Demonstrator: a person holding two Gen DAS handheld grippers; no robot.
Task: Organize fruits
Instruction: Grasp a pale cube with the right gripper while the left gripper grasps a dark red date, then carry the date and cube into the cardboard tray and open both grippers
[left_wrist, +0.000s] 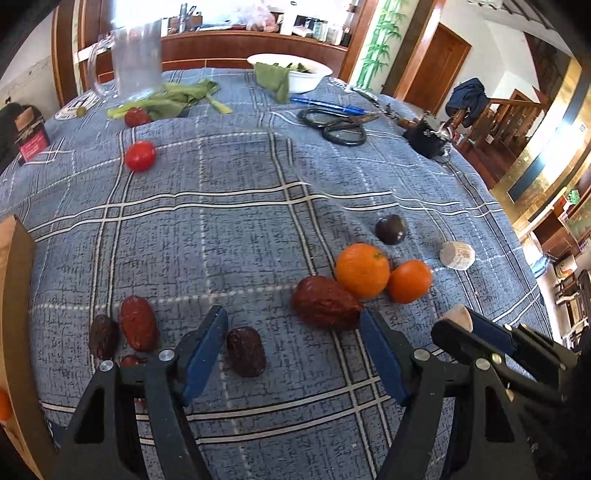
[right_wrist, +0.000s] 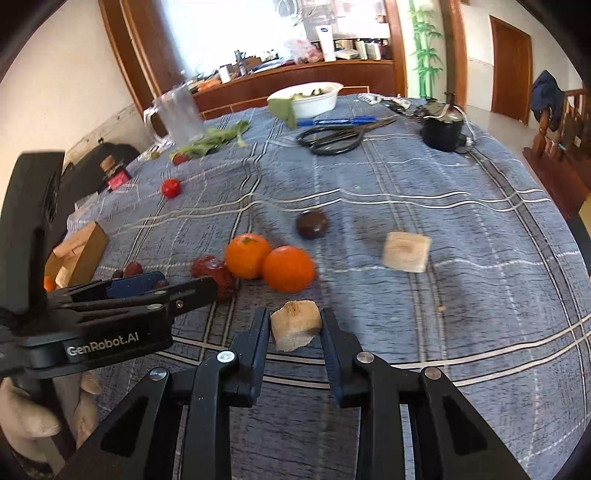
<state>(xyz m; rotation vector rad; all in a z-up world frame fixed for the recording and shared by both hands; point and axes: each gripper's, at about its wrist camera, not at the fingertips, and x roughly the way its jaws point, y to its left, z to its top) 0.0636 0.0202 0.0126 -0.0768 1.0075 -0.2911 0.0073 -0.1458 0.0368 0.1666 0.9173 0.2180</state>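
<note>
My left gripper (left_wrist: 293, 332) is open above the cloth, with a dark date (left_wrist: 246, 351) between its fingers and a large red date (left_wrist: 325, 302) by its right finger. Two oranges (left_wrist: 362, 270) lie just beyond, with a dark round fruit (left_wrist: 390, 229) and a pale chunk (left_wrist: 457, 255) farther right. More dates (left_wrist: 137, 328) lie at the left. My right gripper (right_wrist: 293, 330) is shut on a pale cut chunk (right_wrist: 294, 325), held near the oranges (right_wrist: 288, 268). A second pale chunk (right_wrist: 406, 252) lies to the right. Two tomatoes (left_wrist: 139, 156) sit far left.
A blue plaid cloth (left_wrist: 240, 221) covers the table. At the back stand a clear jug (left_wrist: 135, 59), a white bowl (left_wrist: 295, 72) with greens, scissors (left_wrist: 338, 125), a blue pen (left_wrist: 328, 105) and a black object (left_wrist: 428, 136). A cardboard box (right_wrist: 79, 254) sits at the left edge.
</note>
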